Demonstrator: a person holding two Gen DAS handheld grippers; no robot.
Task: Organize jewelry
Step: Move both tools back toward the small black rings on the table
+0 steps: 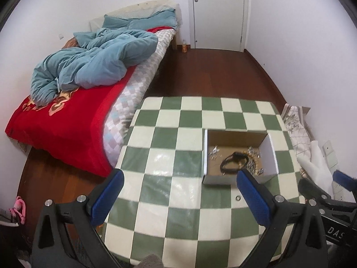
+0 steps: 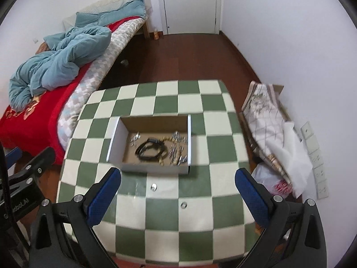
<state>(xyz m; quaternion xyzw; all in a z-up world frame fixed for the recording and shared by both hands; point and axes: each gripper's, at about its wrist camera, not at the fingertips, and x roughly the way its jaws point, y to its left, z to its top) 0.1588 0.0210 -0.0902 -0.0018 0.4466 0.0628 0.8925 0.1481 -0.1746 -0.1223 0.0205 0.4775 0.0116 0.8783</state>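
An open cardboard box (image 2: 116, 134) (image 1: 271, 151) stands on the green and white checkered table (image 2: 167, 223) (image 1: 167, 147). In it lie a black band (image 2: 148, 149) (image 1: 232, 163), a gold chain (image 2: 166, 139) and several small silver pieces (image 2: 176, 150) (image 1: 214, 151). Two silver rings (image 2: 153, 187) (image 2: 183, 205) lie on the table in front of the box; one ring (image 1: 238, 198) shows in the left wrist view. My right gripper (image 2: 178, 176) is open and empty, above the rings. My left gripper (image 1: 179, 177) is open and empty, left of the box.
A bed (image 1: 73, 120) with a red blanket and blue quilt stands left of the table. Folded cloth and a plastic bag (image 2: 274, 134) lie on the floor by the right wall. A white door (image 1: 219, 11) is at the far end, with a bottle (image 1: 184, 45) beside it.
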